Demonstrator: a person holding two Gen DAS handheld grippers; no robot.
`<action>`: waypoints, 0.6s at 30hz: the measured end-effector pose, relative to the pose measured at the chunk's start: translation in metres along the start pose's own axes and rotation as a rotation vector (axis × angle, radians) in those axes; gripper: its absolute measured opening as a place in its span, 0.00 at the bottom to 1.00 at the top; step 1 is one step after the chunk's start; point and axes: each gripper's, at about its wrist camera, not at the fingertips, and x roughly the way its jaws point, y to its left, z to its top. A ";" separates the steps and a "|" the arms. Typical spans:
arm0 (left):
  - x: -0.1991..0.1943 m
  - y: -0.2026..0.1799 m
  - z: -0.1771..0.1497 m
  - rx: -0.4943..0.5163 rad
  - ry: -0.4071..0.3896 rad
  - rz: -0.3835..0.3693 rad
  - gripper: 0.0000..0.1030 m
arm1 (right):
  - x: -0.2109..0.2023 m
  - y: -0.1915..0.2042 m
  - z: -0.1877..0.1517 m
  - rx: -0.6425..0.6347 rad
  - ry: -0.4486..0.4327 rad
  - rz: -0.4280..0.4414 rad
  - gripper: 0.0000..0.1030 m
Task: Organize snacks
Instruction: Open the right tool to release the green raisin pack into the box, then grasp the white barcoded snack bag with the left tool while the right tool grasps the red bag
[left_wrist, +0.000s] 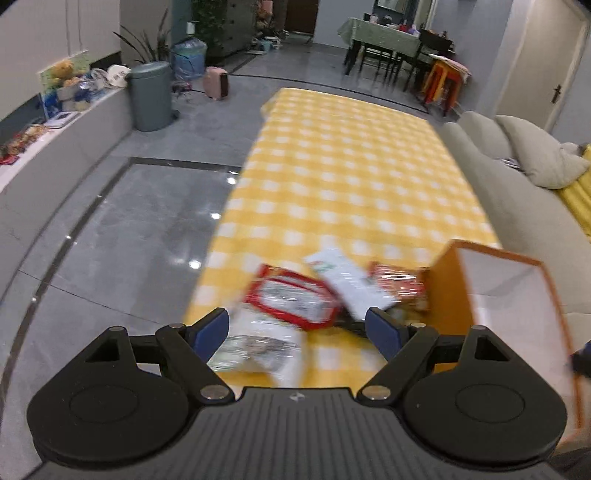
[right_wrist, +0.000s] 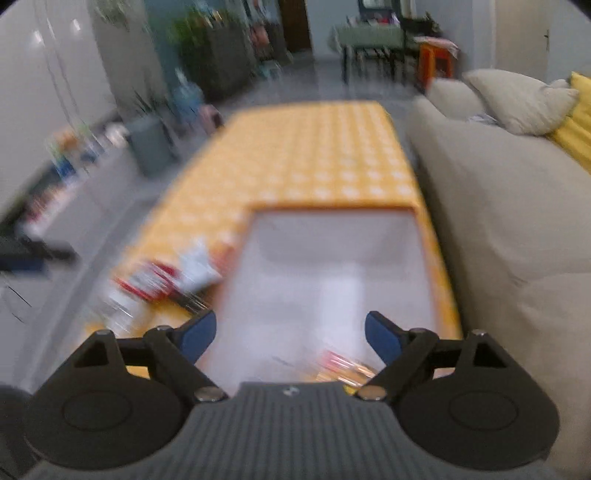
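Observation:
Several snack packets lie in a loose pile on the yellow checked table: a red-bordered packet, a white packet, a red packet and a pale packet. An orange box with a white inside stands to their right. My left gripper is open and empty just above the pile. My right gripper is open and empty above the box, where one red and yellow packet lies on the floor of the box. The pile is blurred at left.
A grey sofa with a cushion runs along the table's right side. Grey floor lies to the left, with a grey bin and a low white shelf of small items. A dining table with chairs stands far back.

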 end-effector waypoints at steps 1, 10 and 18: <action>0.007 0.010 -0.002 -0.016 0.009 0.003 0.95 | -0.001 0.009 0.002 0.013 -0.022 0.029 0.84; 0.085 0.064 -0.008 -0.123 0.183 -0.052 0.95 | 0.046 0.103 -0.008 -0.014 0.015 0.192 0.91; 0.122 0.055 -0.004 -0.062 0.264 -0.214 0.96 | 0.096 0.113 -0.007 -0.068 0.137 0.160 0.91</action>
